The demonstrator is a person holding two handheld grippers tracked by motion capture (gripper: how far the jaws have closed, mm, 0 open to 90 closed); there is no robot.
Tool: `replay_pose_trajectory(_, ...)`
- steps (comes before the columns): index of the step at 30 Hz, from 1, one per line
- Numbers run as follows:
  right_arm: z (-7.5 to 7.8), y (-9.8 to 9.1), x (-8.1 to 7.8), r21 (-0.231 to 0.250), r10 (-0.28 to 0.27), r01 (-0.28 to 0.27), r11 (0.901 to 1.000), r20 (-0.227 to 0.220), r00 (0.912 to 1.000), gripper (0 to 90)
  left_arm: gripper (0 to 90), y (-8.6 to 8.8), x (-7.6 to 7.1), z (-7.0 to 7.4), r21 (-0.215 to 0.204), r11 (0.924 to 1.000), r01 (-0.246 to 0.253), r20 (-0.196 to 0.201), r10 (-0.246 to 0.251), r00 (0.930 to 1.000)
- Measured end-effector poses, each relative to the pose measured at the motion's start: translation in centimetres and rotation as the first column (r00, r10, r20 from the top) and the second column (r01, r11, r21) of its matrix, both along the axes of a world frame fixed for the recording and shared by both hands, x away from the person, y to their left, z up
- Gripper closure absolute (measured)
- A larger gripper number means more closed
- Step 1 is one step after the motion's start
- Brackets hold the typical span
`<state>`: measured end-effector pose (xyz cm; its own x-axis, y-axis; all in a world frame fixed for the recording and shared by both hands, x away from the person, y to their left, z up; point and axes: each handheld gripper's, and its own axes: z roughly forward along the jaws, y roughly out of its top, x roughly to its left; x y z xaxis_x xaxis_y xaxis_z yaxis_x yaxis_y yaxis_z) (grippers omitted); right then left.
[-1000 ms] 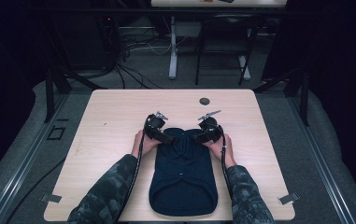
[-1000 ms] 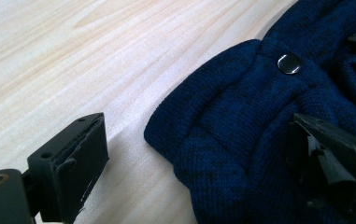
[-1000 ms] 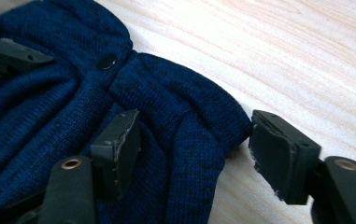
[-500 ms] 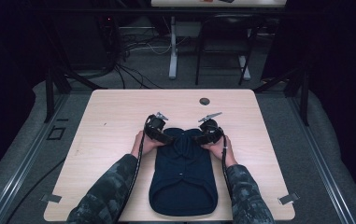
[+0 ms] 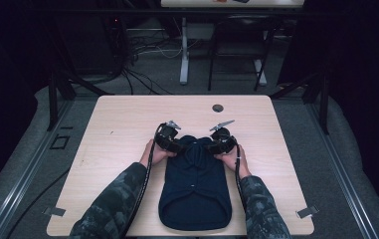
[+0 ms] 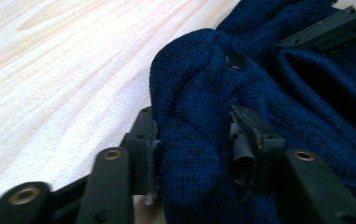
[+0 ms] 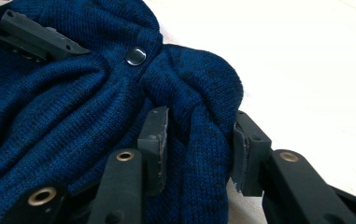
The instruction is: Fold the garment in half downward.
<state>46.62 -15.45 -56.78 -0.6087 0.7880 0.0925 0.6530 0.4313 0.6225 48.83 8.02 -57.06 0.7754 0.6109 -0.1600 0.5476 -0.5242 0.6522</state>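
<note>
A dark blue knitted garment (image 5: 195, 189) lies on the wooden table (image 5: 122, 129), its length running toward the person. It has a snap button (image 6: 235, 59) near its far edge, also visible as the snap button (image 7: 136, 56) in the right gripper view. My left gripper (image 5: 173, 144) is at the garment's far left corner and shut on a bunched fold of the knit (image 6: 194, 154). At the far right corner my right gripper (image 5: 218, 144) is shut on another fold (image 7: 203, 140). Each gripper view also shows the other gripper's black jaw resting on the cloth farther off.
A small dark round disc (image 5: 218, 108) sits in the tabletop near the far edge. Bare wood lies to the left and right of the garment. Beyond the table are desk legs (image 5: 184, 55) and cables (image 5: 142, 74) on the grey floor.
</note>
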Motion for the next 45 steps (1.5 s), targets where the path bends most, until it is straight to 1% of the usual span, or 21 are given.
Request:
replay_pose_trajectory(2,0.0,0.1,0.0,-0.006,0.008,-0.008,1.0,0.008,0.9999,62.2,59.8,0.0,0.0,0.0,-0.002,1.0,0.007,0.0,-0.007,1.0)
replay_pose_trajectory(3,0.2,0.4,-0.2,-0.04,0.009,-0.008,0.9992,0.026,0.9996,63.6,61.3,0.0,-0.1,0.1,0.002,0.9999,0.011,0.004,-0.011,0.9999)
replay_pose_trajectory(4,0.2,0.4,-0.2,-0.04,0.009,-0.008,0.9992,0.026,0.9996,63.6,61.3,-0.1,-0.1,0.2,0.01,0.9999,0.014,0.01,-0.014,0.9999)
replay_pose_trajectory(5,0.2,0.5,-0.3,-0.051,0.012,-0.01,0.9986,0.046,0.9989,64.0,61.8,-0.2,-0.1,0.3,0.022,0.9996,0.02,0.02,-0.021,0.9996)
replay_pose_trajectory(6,0.3,1.0,-0.8,-0.092,0.024,-0.016,0.9957,0.09,0.9956,64.9,63.0,-0.3,-0.2,0.4,0.032,0.9992,0.025,0.027,-0.025,0.9993)
replay_pose_trajectory(10,0.4,1.0,-1.0,-0.1,0.025,-0.014,0.9949,0.109,0.9937,65.6,63.6,-0.5,-0.5,0.9,0.061,0.9974,0.039,0.051,-0.042,0.9978)
replay_pose_trajectory(11,0.4,1.0,-1.0,-0.085,0.018,-0.008,0.9963,0.113,0.9935,65.7,63.6,-0.5,-0.6,1.1,0.062,0.9974,0.036,0.057,-0.04,0.9976)
replay_pose_trajectory(14,0.8,0.8,-1.2,-0.073,0.023,-0.014,0.9973,0.123,0.9922,66.2,63.5,-0.5,-0.8,1.5,0.06,0.9974,0.04,0.066,-0.044,0.9969)
replay_pose_trajectory(16,1.2,0.7,-1.4,-0.07,0.025,-0.015,0.9974,0.142,0.9896,66.4,63.3,-0.5,-1.0,1.8,0.061,0.9975,0.036,0.084,-0.041,0.9956)
replay_pose_trajectory(18,1.6,0.6,-1.6,-0.079,0.03,-0.017,0.9967,0.159,0.9868,66.5,63.2,-0.4,-1.1,2.3,0.056,0.9975,0.043,0.086,-0.048,0.9952)
replay_pose_trajectory(21,2.2,0.6,-2.1,-0.076,0.033,-0.019,0.9969,0.196,0.9801,66.7,62.9,-0.2,-1.4,2.9,0.053,0.9975,0.046,0.105,-0.051,0.9931)
replay_pose_trajectory(23,2.7,0.6,-2.4,-0.071,0.041,-0.025,0.9972,0.232,0.9719,66.9,62.9,0.0,-1.5,3.3,0.046,0.9978,0.048,0.111,-0.052,0.9924)
replay_pose_trajectory(28,3.8,0.6,-3.2,-0.063,0.053,-0.036,0.9974,0.292,0.9551,67.0,62.5,0.5,-1.8,4.3,0.04,0.9979,0.051,0.109,-0.055,0.9925)
replay_pose_trajectory(33,4.7,0.7,-3.8,-0.072,0.071,-0.051,0.9961,0.321,0.9445,67.0,61.8,0.5,-2.2,5.3,0.053,0.9968,0.059,0.111,-0.065,0.9917)
replay_pose_trajectory(37,5.3,0.6,-4.2,-0.066,0.072,-0.053,0.9964,0.341,0.9374,67.1,62.2,0.6,-2.6,5.9,0.044,0.9966,0.07,0.124,-0.075,0.9894)
replay_pose_trajectory(38,5.3,0.6,-4.2,-0.061,0.071,-0.054,0.9967,0.34,0.9378,67.1,62.8,0.6,-2.6,6.0,0.044,0.9962,0.075,0.129,-0.08,0.9883)
replay_pose_trajectory(40,5.5,0.4,-4.3,-0.075,0.081,-0.059,0.9955,0.337,0.9381,67.1,63.6,0.5,-2.8,6.2,0.045,0.9953,0.086,0.144,-0.092,0.9853)
replay_pose_trajectory(42,5.5,0.3,-4.3,-0.054,0.07,-0.054,0.997,0.343,0.9366,67.1,64.5,0.5,-2.9,6.4,0.04,0.9951,0.09,0.161,-0.095,0.9824)
replay_pose_trajectory(43,5.6,0.1,-4.3,-0.06,0.074,-0.057,0.9965,0.337,0.9387,67.0,64.9,0.4,-3.0,6.5,0.04,0.9947,0.094,0.172,-0.1,0.9801)
replay_pose_trajectory(44,5.7,0.0,-4.3,-0.049,0.068,-0.055,0.9973,0.327,0.9427,66.9,65.3,0.3,-3.1,6.6,0.04,0.995,0.092,0.182,-0.098,0.9784)
replay_pose_trajectory(45,5.8,-0.1,-4.3,-0.047,0.069,-0.057,0.9973,0.33,0.9413,66.7,65.5,0.3,-3.3,6.9,0.045,0.9941,0.098,0.195,-0.105,0.9751)
